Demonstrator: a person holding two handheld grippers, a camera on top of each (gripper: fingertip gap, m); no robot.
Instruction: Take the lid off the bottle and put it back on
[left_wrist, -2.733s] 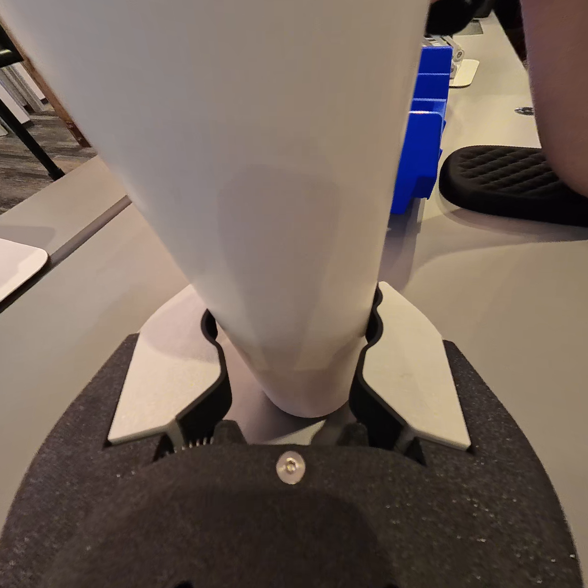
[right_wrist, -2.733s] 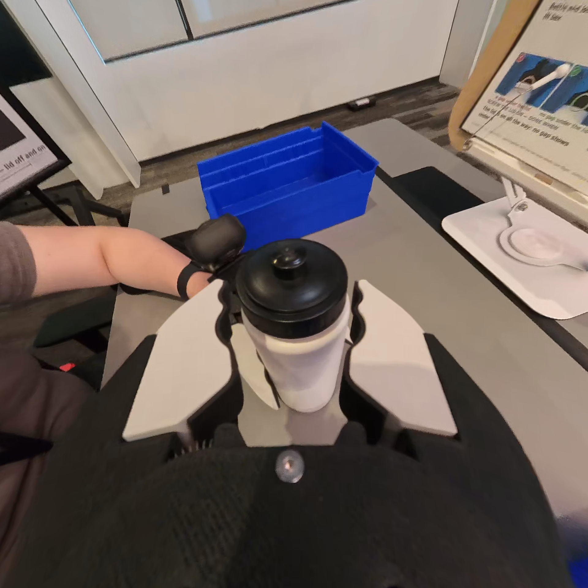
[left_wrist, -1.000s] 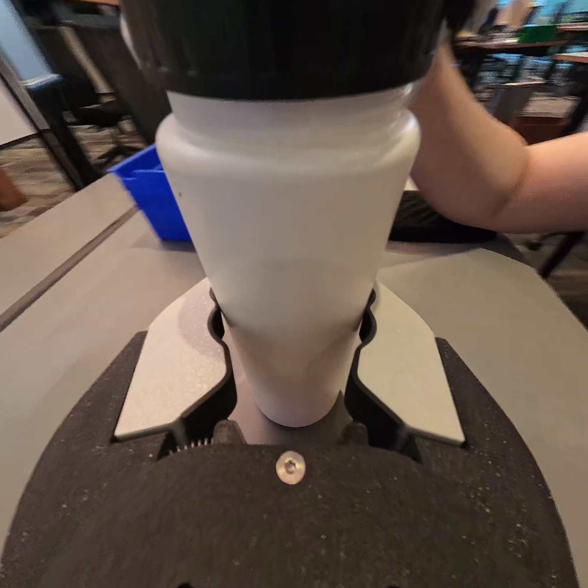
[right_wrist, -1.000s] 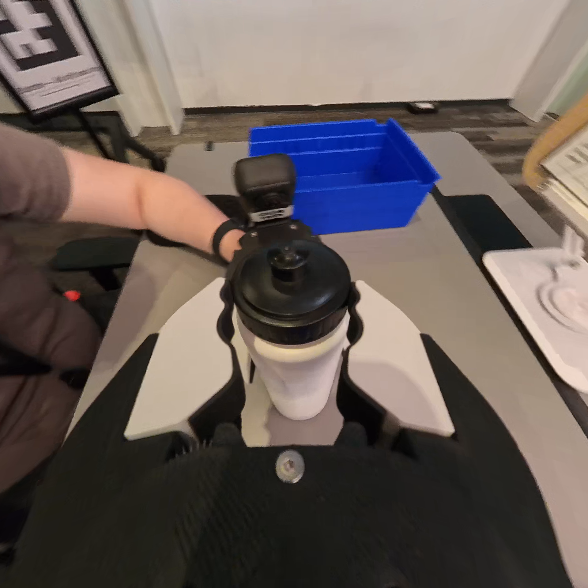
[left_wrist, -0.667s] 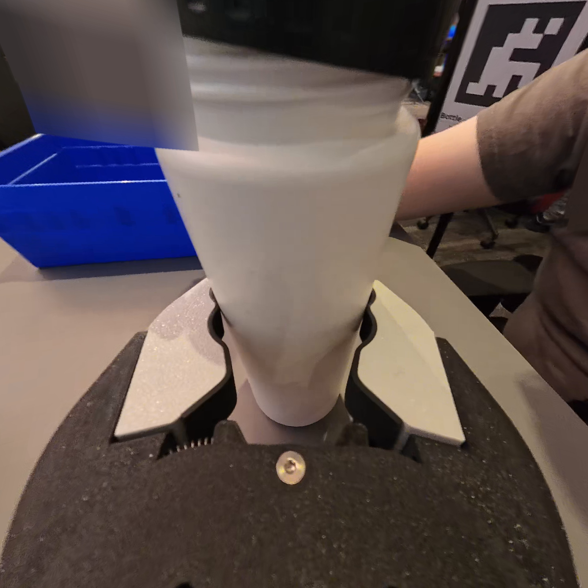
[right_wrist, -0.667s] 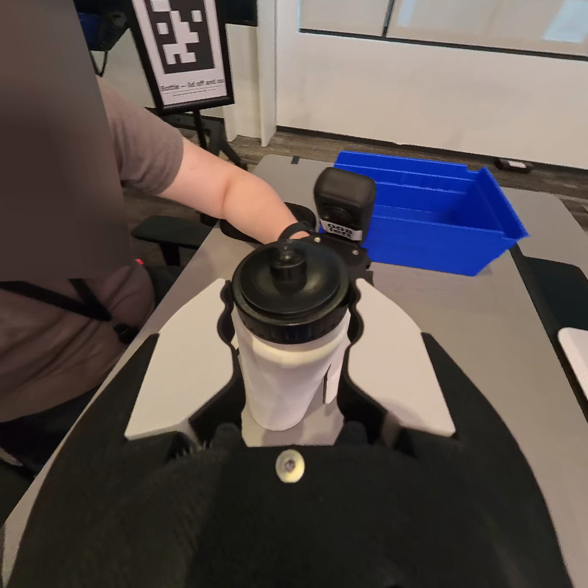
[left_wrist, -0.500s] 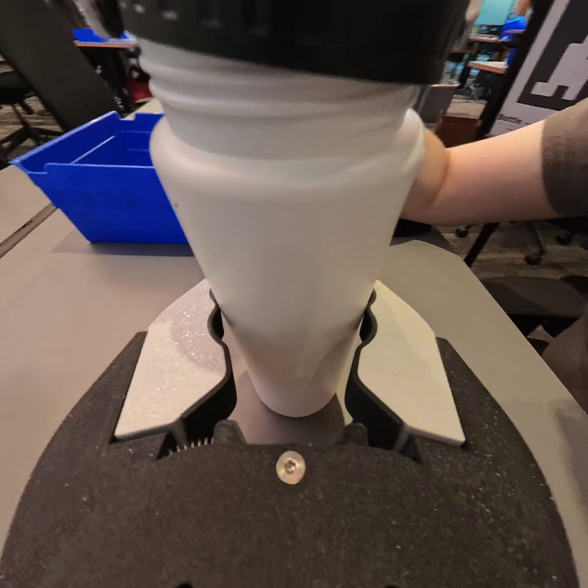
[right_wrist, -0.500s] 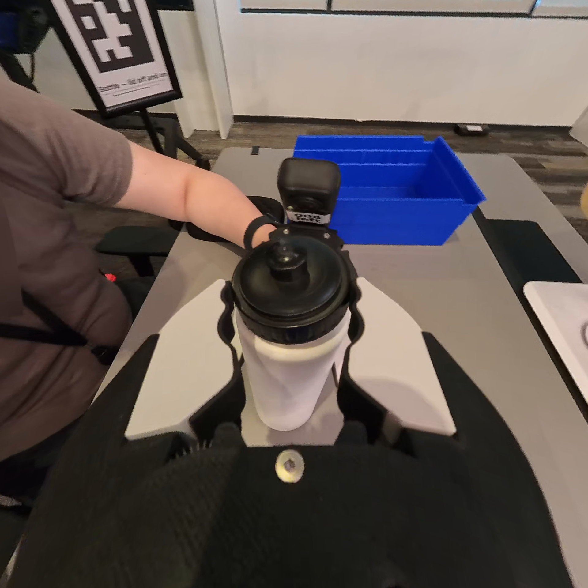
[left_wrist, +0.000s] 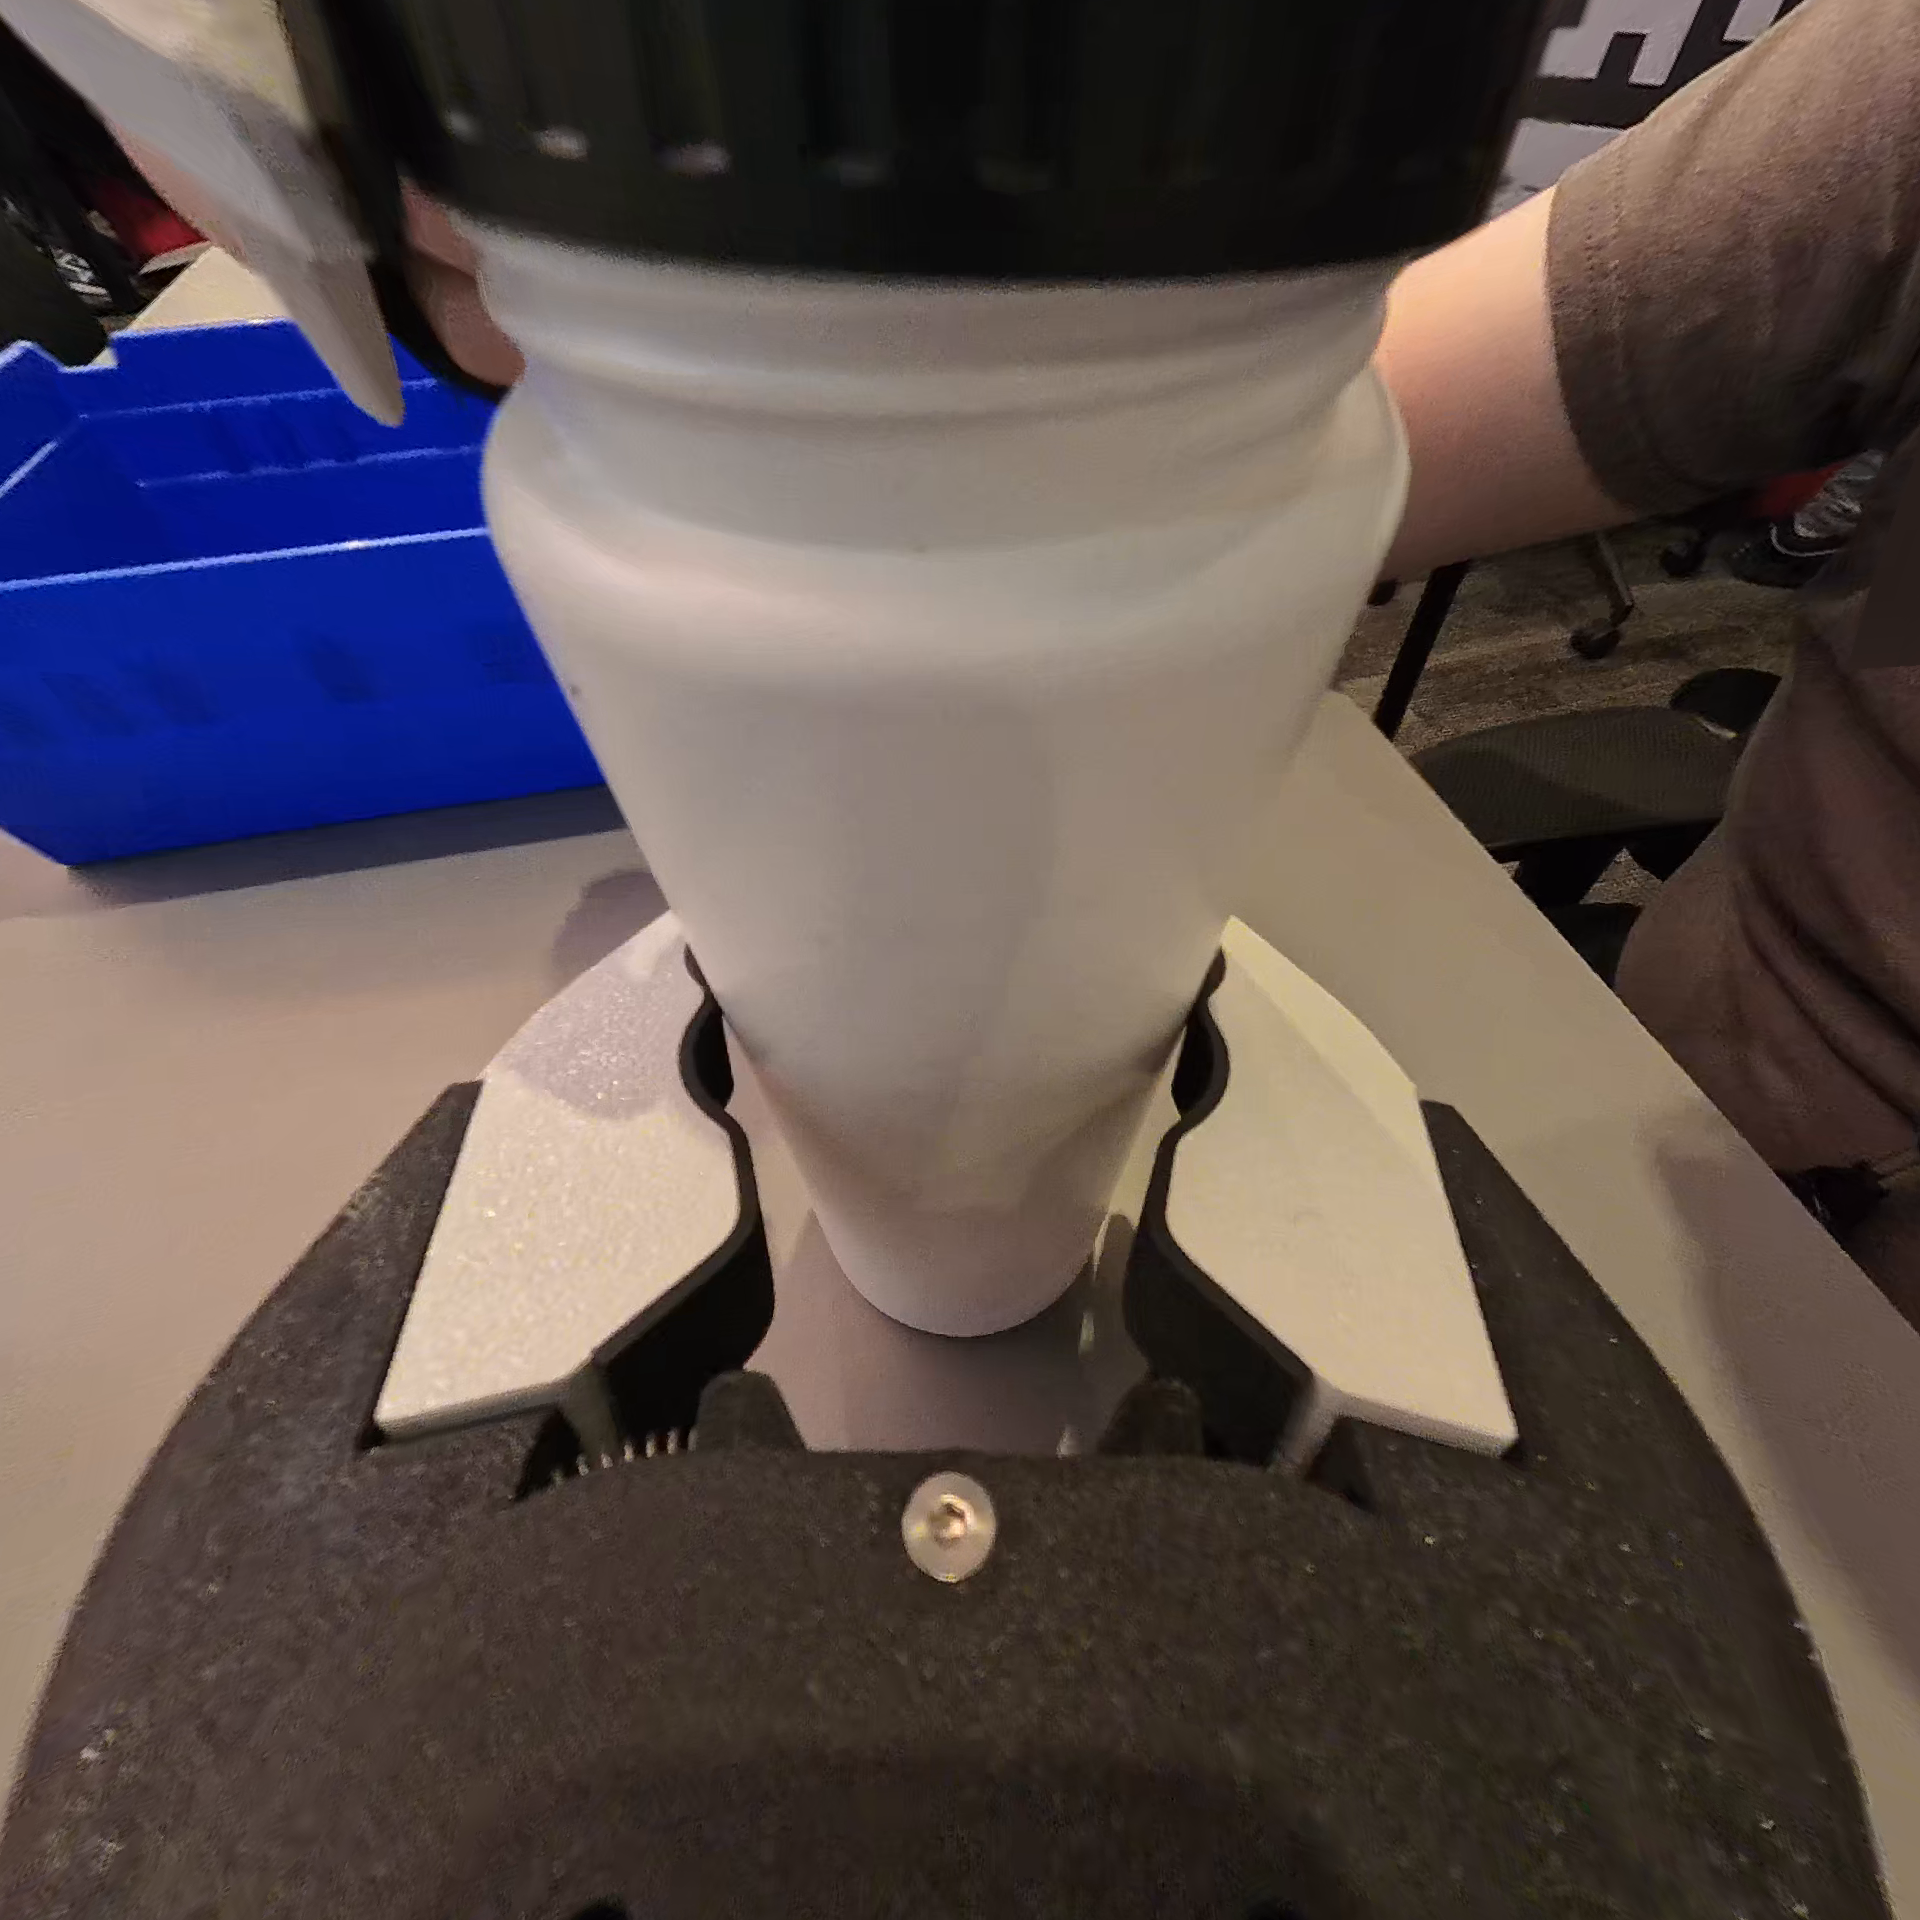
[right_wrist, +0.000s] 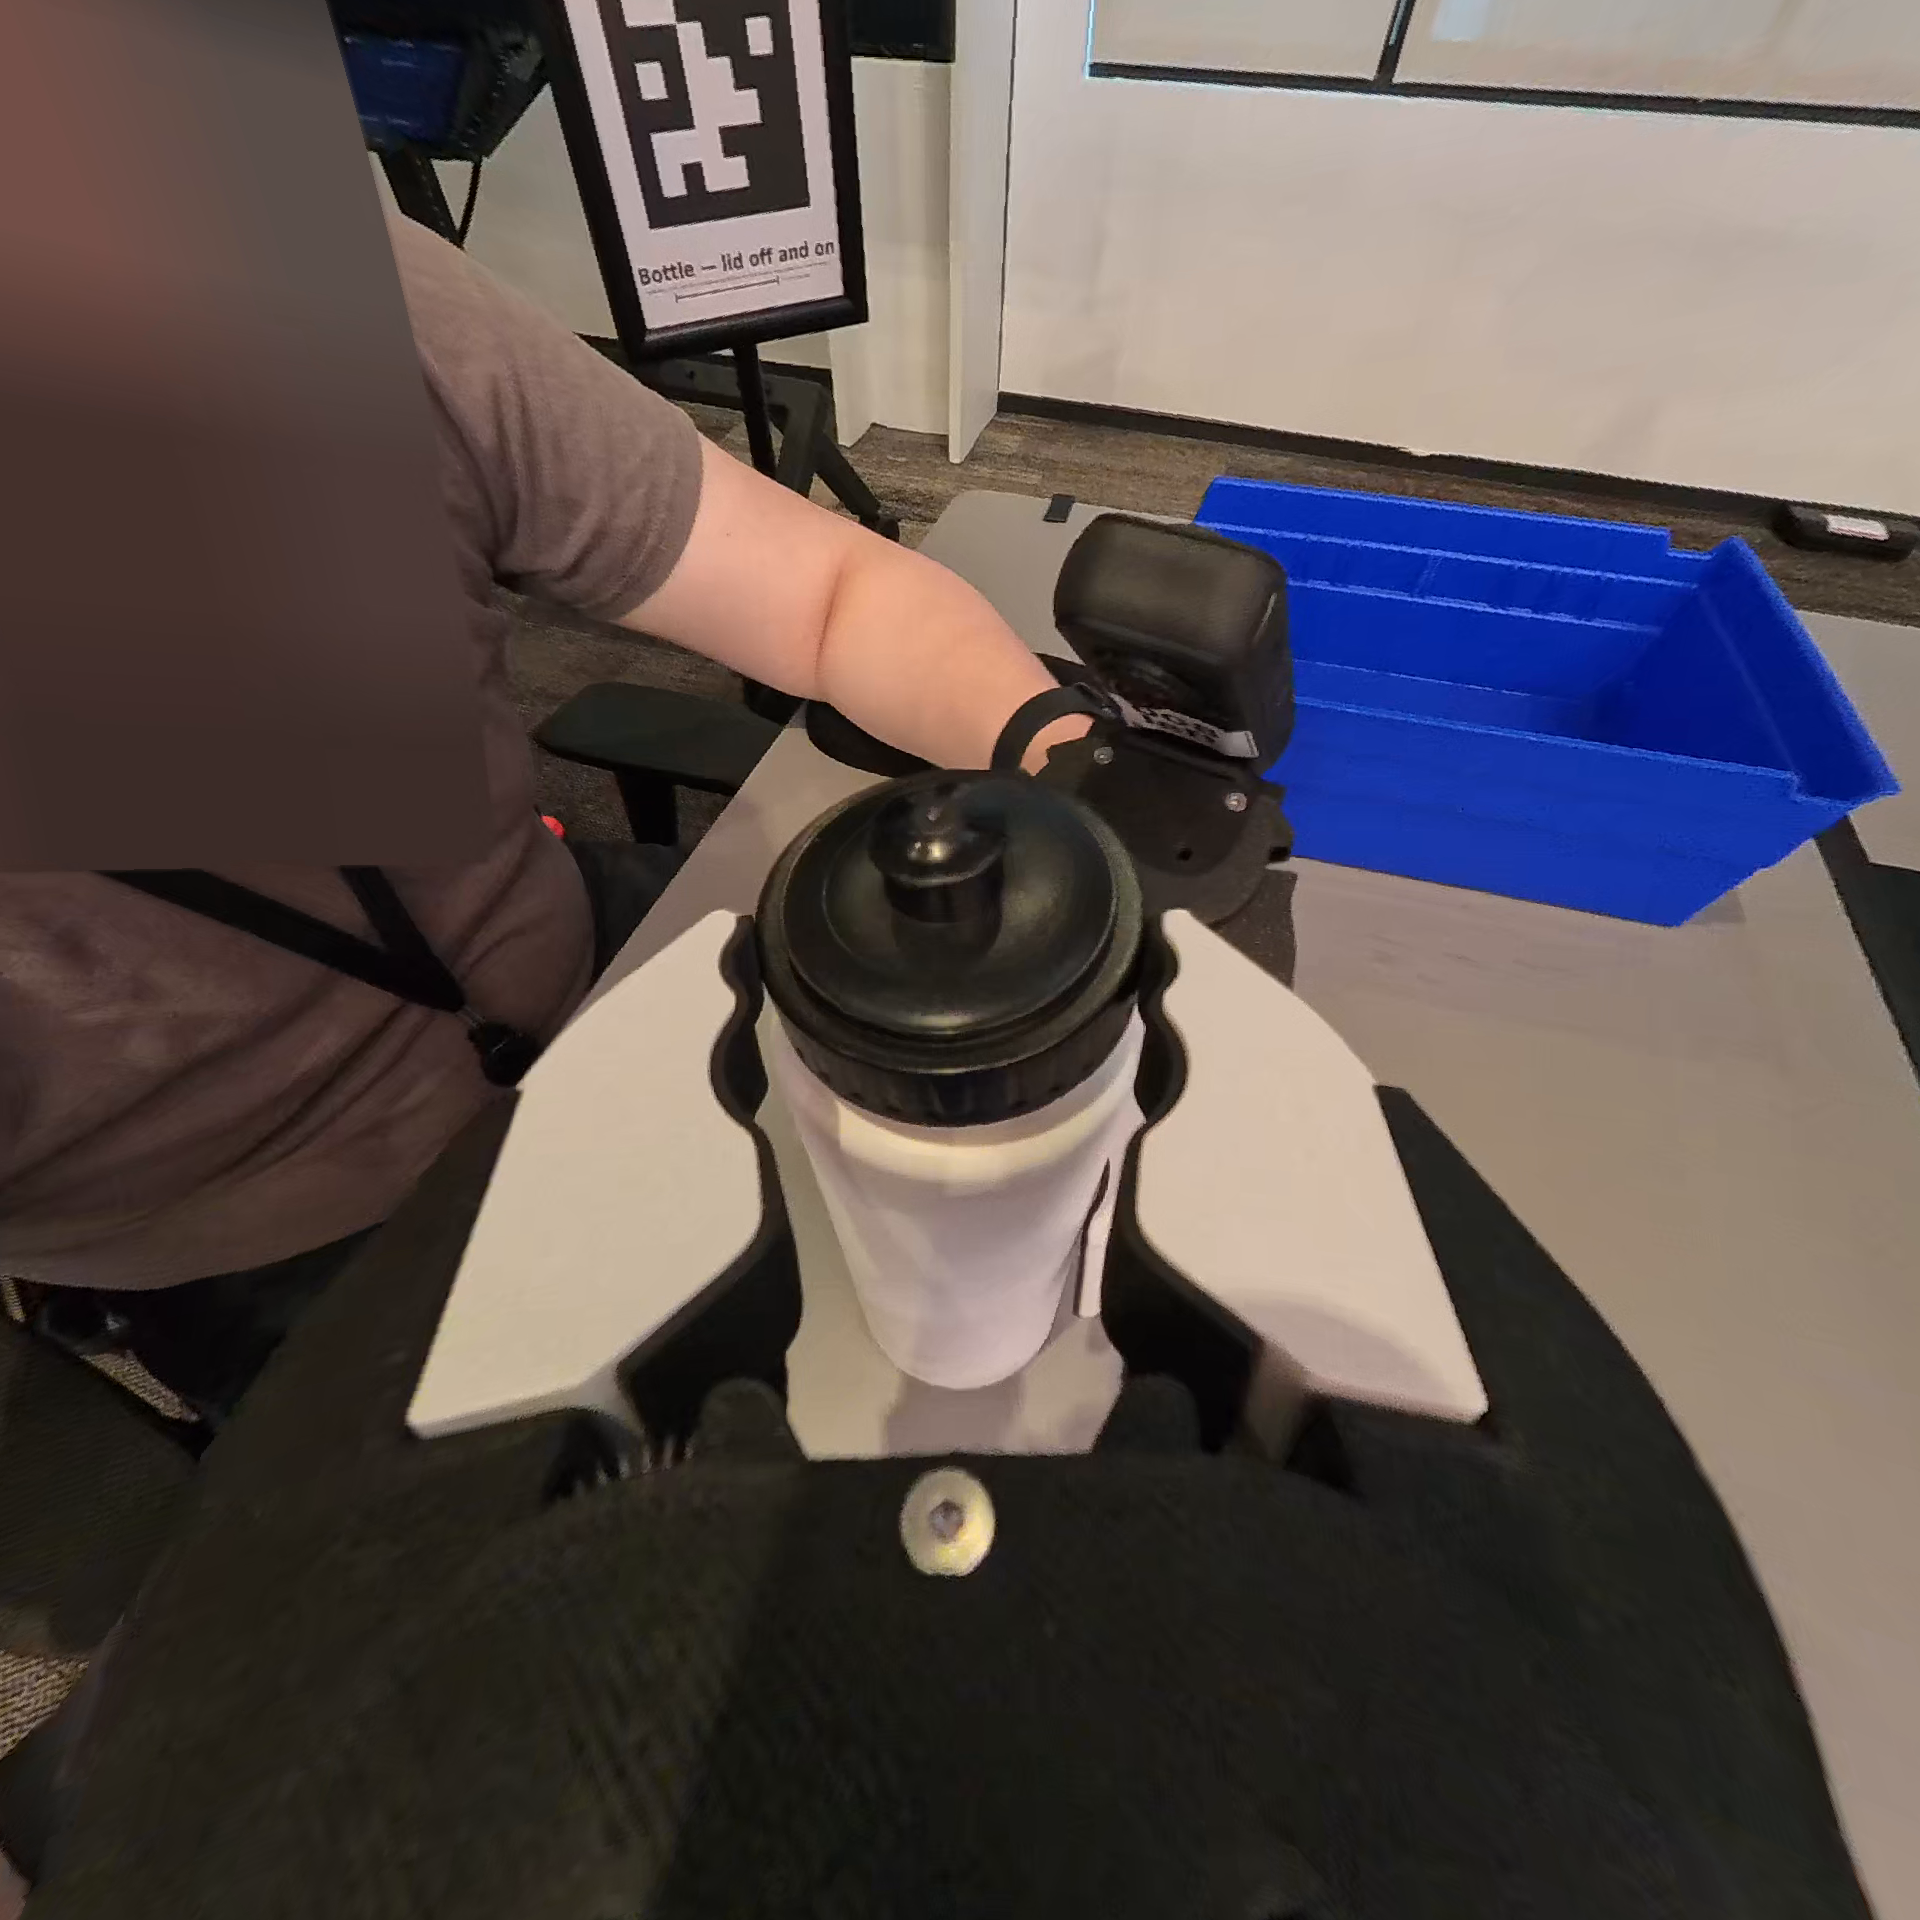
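The white bottle (left_wrist: 935, 810) is clamped low on its body by the left gripper (left_wrist: 951, 1049). The black lid (left_wrist: 935, 114) is seen above; a blue bin (left_wrist: 260, 665) is placed behind, to the left.

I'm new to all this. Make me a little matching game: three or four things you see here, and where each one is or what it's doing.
Things:
1. lid
2. left claw
3. bin
4. right claw

States:
a. shut on the bottle's lower body
b. sits on top of the bottle
c. closed around the lid
d. rests on the table, blue

Pairs: 1-b, 2-a, 3-d, 4-c
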